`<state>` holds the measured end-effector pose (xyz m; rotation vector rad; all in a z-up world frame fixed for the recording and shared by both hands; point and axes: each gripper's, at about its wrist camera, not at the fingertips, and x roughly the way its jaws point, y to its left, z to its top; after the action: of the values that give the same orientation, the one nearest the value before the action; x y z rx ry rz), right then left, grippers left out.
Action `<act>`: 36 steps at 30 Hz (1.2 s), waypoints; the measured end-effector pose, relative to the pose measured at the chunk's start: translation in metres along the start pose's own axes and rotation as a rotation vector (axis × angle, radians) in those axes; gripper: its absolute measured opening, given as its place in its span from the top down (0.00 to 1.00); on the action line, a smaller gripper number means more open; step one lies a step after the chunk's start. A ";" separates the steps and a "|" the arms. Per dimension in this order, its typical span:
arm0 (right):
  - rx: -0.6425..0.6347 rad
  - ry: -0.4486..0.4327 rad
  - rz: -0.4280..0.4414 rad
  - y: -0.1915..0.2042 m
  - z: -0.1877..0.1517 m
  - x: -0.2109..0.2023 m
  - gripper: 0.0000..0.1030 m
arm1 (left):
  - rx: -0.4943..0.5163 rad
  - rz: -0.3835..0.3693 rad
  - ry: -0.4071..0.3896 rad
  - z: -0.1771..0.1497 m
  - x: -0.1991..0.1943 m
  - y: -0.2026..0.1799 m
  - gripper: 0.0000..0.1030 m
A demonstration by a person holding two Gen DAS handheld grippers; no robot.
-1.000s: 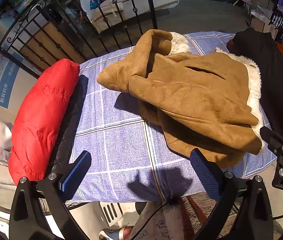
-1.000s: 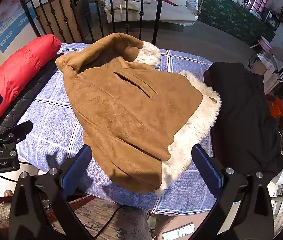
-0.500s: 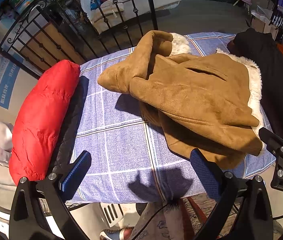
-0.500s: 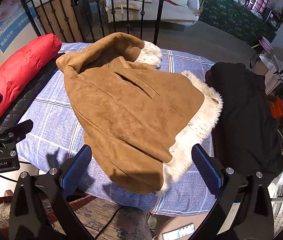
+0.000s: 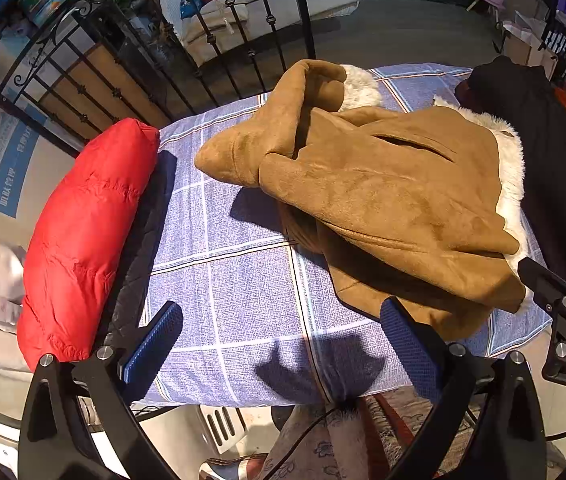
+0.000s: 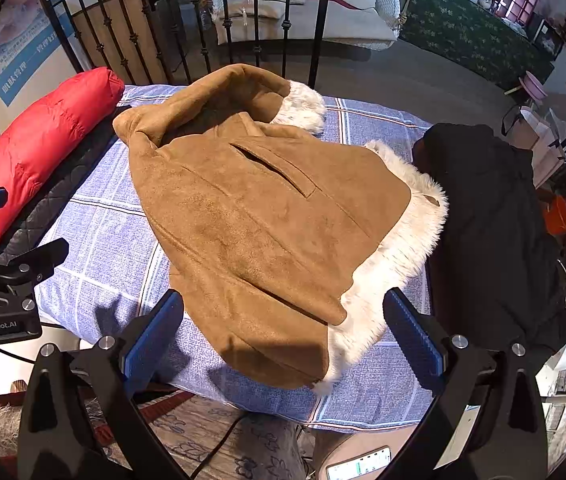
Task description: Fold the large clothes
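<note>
Suede tan coat (image 6: 259,232) bundled on checked bed (image 5: 243,292), left gripper (image 5: 283,344) and right gripper (image 6: 283,332) both spread wide, empty

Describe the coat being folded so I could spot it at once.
Look at the blue checked bedspread before the black iron railing. In its middle lies the brown suede coat, between a red puffy jacket and a black garment. Only it has white fur trim.
</note>
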<state>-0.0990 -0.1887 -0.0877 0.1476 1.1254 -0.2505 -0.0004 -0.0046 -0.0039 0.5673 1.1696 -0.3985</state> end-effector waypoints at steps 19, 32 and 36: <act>0.000 -0.005 0.008 0.000 -0.002 -0.001 0.05 | -0.013 0.001 0.009 -0.001 0.006 0.004 0.06; 0.083 -0.077 0.108 -0.022 0.001 -0.012 0.05 | -0.127 0.047 -0.036 0.014 0.013 0.046 0.06; 0.178 -0.122 0.190 -0.049 0.004 -0.018 0.05 | -0.196 0.087 -0.090 0.029 0.014 0.077 0.06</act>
<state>-0.1156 -0.2344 -0.0694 0.3910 0.9603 -0.1870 0.0702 0.0394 0.0068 0.4238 1.0793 -0.2296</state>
